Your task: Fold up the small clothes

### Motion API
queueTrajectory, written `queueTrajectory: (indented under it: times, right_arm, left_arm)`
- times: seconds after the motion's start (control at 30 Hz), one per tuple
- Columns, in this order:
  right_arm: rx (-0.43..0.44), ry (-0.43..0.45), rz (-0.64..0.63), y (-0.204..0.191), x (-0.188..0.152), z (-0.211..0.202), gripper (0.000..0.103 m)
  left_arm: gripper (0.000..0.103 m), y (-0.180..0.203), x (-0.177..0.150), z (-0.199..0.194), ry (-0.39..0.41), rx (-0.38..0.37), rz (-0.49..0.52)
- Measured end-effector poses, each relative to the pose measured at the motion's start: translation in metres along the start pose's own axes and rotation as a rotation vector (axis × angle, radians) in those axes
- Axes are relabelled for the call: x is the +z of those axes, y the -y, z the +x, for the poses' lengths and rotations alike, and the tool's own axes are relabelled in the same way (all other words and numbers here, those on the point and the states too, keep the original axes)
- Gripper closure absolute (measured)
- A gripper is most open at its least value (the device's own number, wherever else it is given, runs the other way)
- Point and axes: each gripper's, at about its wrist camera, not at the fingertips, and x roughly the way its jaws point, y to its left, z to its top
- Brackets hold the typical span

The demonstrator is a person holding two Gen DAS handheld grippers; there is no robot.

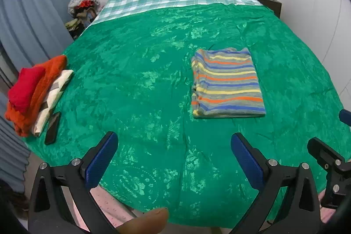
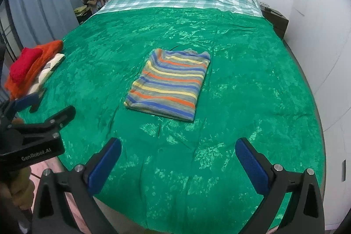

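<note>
On green bedspread (image 1: 136, 71): striped shirt (image 1: 226, 82) folded. Both grippers (image 1: 174, 157) (image 2: 177, 163) w/ fingers wide, holding nothing. Risk: grabbing top layer only, unfolding it.

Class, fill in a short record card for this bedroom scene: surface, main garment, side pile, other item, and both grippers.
surface: green bedspread on a bed
main garment: striped shirt, folded flat, lying mid-bed
side pile: folded clothes at the bed's left edge, red piece on top
other item: phone beside the pile
left gripper: open, holding nothing
right gripper: open, holding nothing
</note>
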Motion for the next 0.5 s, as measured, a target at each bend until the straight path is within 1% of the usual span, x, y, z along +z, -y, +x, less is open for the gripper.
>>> queueTrajectory:
  times: [0.23, 0.33, 0.5]
  right_arm:
    - [0.012, 0.015, -0.013, -0.005, -0.004, -0.015, 0.001]
    - [0.008, 0.031, -0.019, -0.006, -0.004, -0.019, 0.001]
    - [0.000, 0.020, -0.027, -0.008, -0.005, -0.020, 0.001]
  left_arm:
    - [0.000, -0.001, -0.003, -0.013, 0.002, -0.037, -0.006]
    - [0.000, 0.000, -0.003, -0.017, 0.009, -0.039, -0.001]
    - [0.000, 0.000, -0.005, -0.021, 0.010, -0.034, 0.001]
